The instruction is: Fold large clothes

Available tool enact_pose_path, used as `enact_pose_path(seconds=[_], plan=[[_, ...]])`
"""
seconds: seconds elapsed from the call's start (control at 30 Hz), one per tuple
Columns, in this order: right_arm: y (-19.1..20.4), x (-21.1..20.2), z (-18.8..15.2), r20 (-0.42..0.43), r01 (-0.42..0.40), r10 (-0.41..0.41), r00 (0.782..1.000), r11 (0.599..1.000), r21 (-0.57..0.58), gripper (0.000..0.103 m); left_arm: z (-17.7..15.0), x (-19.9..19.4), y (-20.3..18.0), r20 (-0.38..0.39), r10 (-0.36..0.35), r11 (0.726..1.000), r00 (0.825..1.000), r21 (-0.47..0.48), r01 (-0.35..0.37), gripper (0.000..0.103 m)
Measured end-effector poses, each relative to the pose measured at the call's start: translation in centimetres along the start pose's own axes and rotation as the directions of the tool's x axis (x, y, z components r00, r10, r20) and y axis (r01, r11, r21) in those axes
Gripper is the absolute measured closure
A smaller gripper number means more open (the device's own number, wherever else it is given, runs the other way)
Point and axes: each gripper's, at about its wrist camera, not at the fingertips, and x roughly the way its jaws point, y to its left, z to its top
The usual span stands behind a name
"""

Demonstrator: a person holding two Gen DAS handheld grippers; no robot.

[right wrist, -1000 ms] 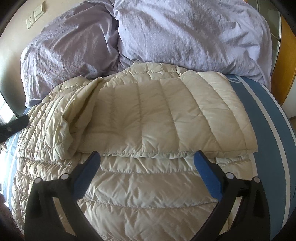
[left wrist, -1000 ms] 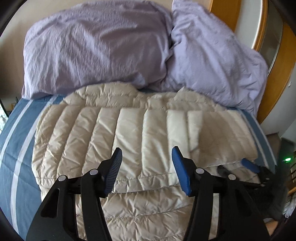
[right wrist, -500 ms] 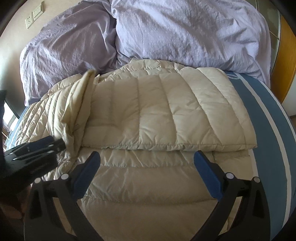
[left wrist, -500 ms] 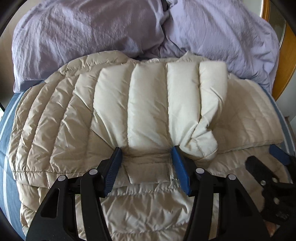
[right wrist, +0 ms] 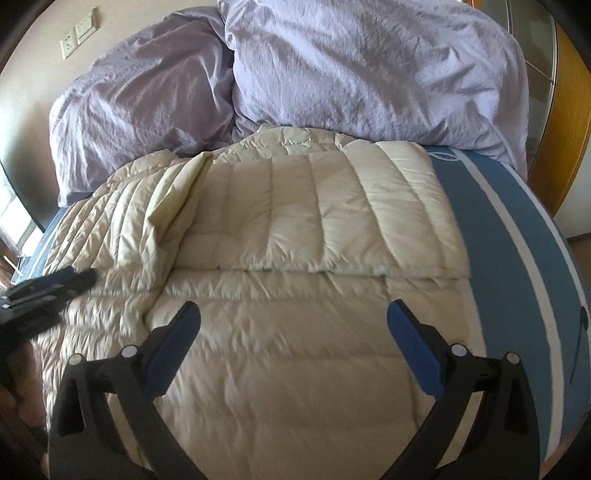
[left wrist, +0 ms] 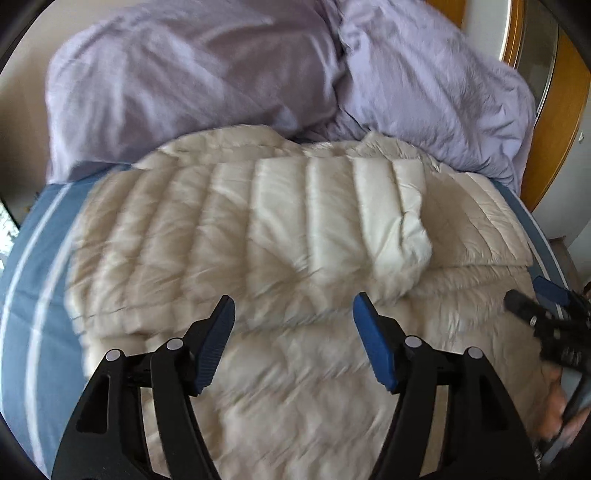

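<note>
A cream quilted down jacket (left wrist: pixel 280 236) lies spread on the bed, with both side panels folded in over its middle. It also shows in the right wrist view (right wrist: pixel 317 221). My left gripper (left wrist: pixel 293 314) is open and empty, just above the jacket's near part. My right gripper (right wrist: pixel 291 321) is open wide and empty over the jacket's lower half. The right gripper shows at the right edge of the left wrist view (left wrist: pixel 546 314). The left gripper shows at the left edge of the right wrist view (right wrist: pixel 48 291).
Two lilac pillows (right wrist: pixel 369 66) lean at the head of the bed behind the jacket. The blue sheet with white stripes (right wrist: pixel 517 229) shows on both sides. A wooden frame (left wrist: pixel 561 110) stands at the far right. A wall socket (right wrist: pixel 79 35) is at upper left.
My left gripper let go of the left panel's edge and pulled back and up. The panel now lies flat on the jacket. The right gripper barely moved.
</note>
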Motion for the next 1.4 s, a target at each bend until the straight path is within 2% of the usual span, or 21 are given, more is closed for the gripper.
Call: enact_pose_path(seconds=[0.13, 0.33, 0.47, 0.73, 0.9, 1.03, 1.17, 1.27, 1.4], plan=[[-1.5, -2.0, -1.7, -0.019, 0.006, -0.007, 1.000, 1.000, -0.024, 0.002, -3.0, -3.4, 4.5, 0.018, 0.045, 0.999, 0.999, -0.021, -0.044, 0.035], [-4.9, -5.2, -5.2, -0.043, 0.032, -0.033, 0.999, 0.999, -0.032, 0.002, -9.0, -7.1, 10.8, -0.005, 0.099, 0.991, 0.995, -0.085, -0.099, 0.034], [-7.2, -6.7, -8.0, -0.059, 0.053, -0.053, 0.997, 0.999, 0.000, 0.002, -12.5, -9.0, 13.6, -0.016, 0.081, 0.987, 0.997, -0.137, -0.082, 0.034], [-10.3, -8.3, -13.1, -0.080, 0.065, -0.060, 0.995, 0.996, 0.061, 0.002, -17.7, -10.1, 15.3, -0.039, -0.009, 0.980, 0.999, -0.201, 0.001, 0.035], [-11.3, -8.6, -15.3, -0.078, 0.053, -0.045, 0.996, 0.993, 0.103, 0.003, -19.1, -10.5, 14.7, -0.017, -0.021, 0.981, 1.000, -0.195, 0.018, 0.037], [-11.2, -8.5, -16.2, -0.077, 0.039, -0.031, 0.997, 0.993, 0.115, 0.014, -19.6, -10.7, 14.3, -0.004, -0.022, 0.981, 1.000, -0.192, 0.020, 0.042], [-10.9, -8.9, -16.9, -0.041, 0.031, -0.027, 0.999, 0.994, 0.103, 0.024, -20.0, -10.9, 13.8, 0.002, -0.030, 0.981, 1.000, -0.189, 0.030, 0.052], [-10.6, -9.2, -17.3, -0.014, 0.021, -0.019, 1.000, 0.996, 0.088, 0.039, -20.2, -11.0, 13.4, 0.004, -0.030, 0.982, 1.000, -0.185, 0.030, 0.059], [-10.3, -9.3, -17.3, -0.003, -0.026, 0.027, 1.000, 0.996, 0.086, 0.072, -20.4, -11.0, 13.1, 0.002, -0.047, 0.980, 0.999, -0.194, 0.047, 0.078]])
